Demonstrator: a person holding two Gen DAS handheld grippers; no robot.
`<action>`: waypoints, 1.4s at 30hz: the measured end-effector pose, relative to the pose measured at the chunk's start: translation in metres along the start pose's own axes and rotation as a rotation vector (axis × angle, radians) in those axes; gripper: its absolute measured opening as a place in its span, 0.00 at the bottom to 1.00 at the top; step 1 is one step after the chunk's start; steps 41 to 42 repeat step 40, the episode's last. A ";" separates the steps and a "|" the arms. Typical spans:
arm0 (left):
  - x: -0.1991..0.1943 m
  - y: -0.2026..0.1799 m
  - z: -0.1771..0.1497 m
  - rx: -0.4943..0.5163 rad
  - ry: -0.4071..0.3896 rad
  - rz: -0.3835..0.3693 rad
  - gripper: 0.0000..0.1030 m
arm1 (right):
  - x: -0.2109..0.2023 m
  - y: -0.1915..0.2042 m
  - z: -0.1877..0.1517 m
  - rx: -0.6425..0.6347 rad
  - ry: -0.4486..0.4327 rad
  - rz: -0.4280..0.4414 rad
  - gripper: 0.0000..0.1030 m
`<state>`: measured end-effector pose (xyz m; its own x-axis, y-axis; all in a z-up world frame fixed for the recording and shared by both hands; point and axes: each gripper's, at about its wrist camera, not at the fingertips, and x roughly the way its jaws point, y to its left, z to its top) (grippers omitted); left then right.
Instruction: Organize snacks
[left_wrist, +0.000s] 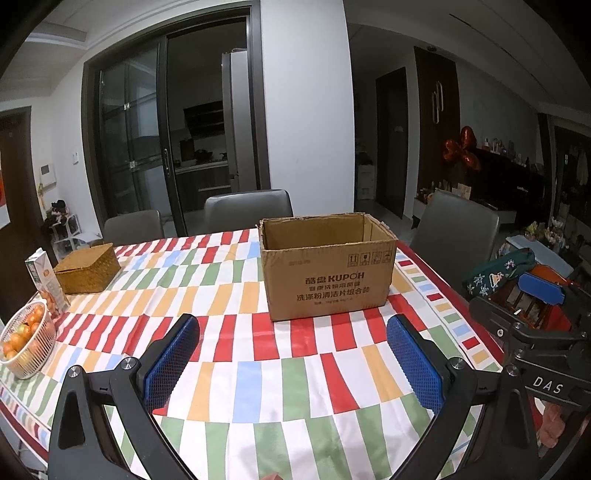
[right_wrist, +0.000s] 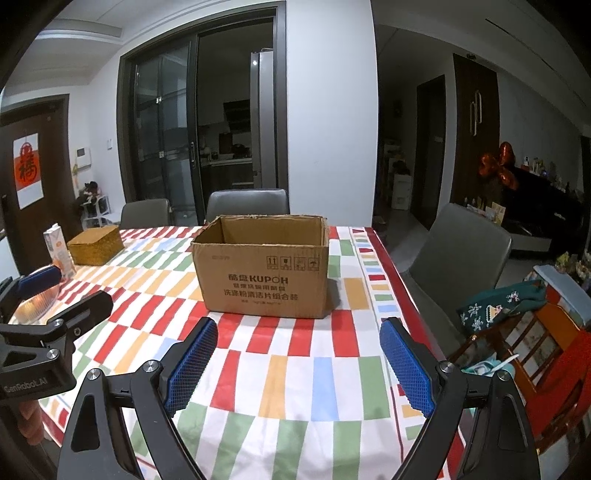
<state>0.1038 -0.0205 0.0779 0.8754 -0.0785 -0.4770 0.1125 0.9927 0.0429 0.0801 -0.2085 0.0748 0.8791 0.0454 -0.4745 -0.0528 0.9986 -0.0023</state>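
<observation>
An open brown cardboard box (left_wrist: 327, 266) stands upright on the chequered tablecloth (left_wrist: 229, 295), ahead of both grippers; it also shows in the right wrist view (right_wrist: 264, 271). Its inside looks empty from here. My left gripper (left_wrist: 293, 363) is open and empty, low over the table in front of the box. My right gripper (right_wrist: 297, 363) is open and empty, also short of the box. The right gripper shows at the right edge of the left wrist view (left_wrist: 532, 314). No loose snacks show on the table.
A woven lidded basket (left_wrist: 87, 272), a juice carton (left_wrist: 46, 282) and a white basket of oranges (left_wrist: 26, 341) stand at the table's left. Grey chairs (left_wrist: 248, 210) surround the table. A wooden chair with green cloth (right_wrist: 517, 325) stands at the right.
</observation>
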 end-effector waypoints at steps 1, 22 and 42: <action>0.000 0.000 0.000 0.000 0.003 -0.001 1.00 | 0.000 0.000 0.000 -0.001 0.000 0.000 0.88; 0.001 -0.001 -0.004 0.001 0.010 0.000 1.00 | 0.001 -0.003 0.002 0.006 0.019 -0.002 0.88; 0.004 0.004 -0.013 -0.006 0.022 -0.001 1.00 | 0.004 -0.003 0.000 0.007 0.025 -0.003 0.88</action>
